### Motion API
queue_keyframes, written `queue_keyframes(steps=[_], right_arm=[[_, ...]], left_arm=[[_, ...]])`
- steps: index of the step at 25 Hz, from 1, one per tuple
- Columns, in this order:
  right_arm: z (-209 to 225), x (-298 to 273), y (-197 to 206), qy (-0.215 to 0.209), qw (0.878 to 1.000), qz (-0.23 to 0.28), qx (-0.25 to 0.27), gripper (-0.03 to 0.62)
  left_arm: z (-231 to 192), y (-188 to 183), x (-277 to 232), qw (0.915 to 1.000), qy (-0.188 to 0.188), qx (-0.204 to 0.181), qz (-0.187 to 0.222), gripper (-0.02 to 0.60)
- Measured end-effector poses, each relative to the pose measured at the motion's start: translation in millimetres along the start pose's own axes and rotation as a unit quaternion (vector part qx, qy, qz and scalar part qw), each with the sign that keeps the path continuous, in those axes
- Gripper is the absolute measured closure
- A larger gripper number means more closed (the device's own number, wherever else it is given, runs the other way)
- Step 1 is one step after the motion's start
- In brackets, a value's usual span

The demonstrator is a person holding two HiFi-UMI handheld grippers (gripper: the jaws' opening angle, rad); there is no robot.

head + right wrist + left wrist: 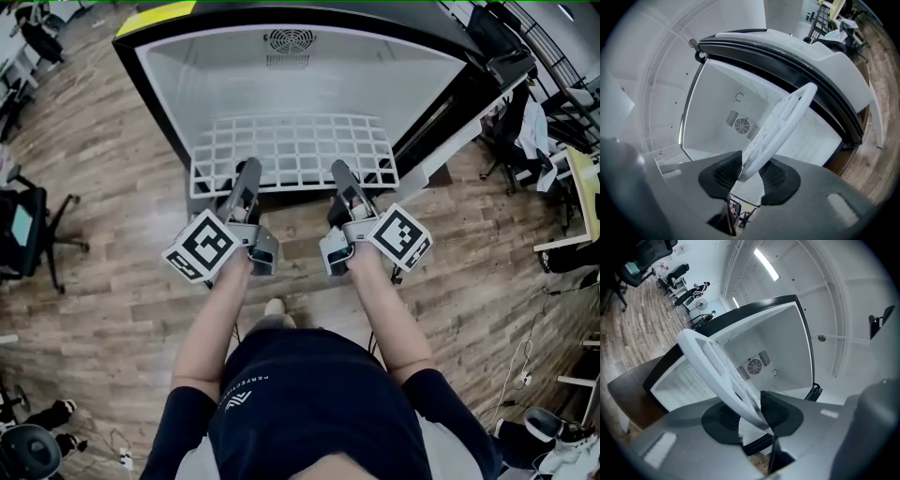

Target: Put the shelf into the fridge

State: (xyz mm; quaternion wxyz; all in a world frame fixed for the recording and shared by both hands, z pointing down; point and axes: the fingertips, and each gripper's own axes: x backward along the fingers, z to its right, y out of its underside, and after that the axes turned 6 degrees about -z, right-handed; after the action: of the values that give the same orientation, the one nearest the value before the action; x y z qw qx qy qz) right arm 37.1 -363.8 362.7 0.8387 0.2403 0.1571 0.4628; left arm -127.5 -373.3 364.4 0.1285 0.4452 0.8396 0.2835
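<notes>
Now left gripper (pixel 250 169) and right gripper (pixel 339 171) sit spread round the white grid shelf (pixel 295 150) (its front rim). Slide it level into the black-edged white fridge (pixel 225 80).

Left gripper (pixel 250 171), right gripper (pixel 339 172) at shelf (pixel 300 148) edge; fridge (pixel 234 82) open

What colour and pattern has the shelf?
White, an open grid of bars; the head view shows the shelf best.
</notes>
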Motion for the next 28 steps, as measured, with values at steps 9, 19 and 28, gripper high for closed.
queue_keyframes(steps=[9,19,28], right_arm=[[-4,17,2,0.019,0.999,0.022,0.024,0.467],[6,47,3,0.035,0.999,0.010,0.035,0.480],[8,69,13,0.095,0.978,0.011,0.188,0.485]], left_arm=[[5,3,10,0.9996,0.008,-0.024,-0.015,0.426],[6,12,42,0.9967,-0.054,-0.060,0.004,0.428],[8,16,70,0.9835,-0.094,-0.152,0.025,0.444]])
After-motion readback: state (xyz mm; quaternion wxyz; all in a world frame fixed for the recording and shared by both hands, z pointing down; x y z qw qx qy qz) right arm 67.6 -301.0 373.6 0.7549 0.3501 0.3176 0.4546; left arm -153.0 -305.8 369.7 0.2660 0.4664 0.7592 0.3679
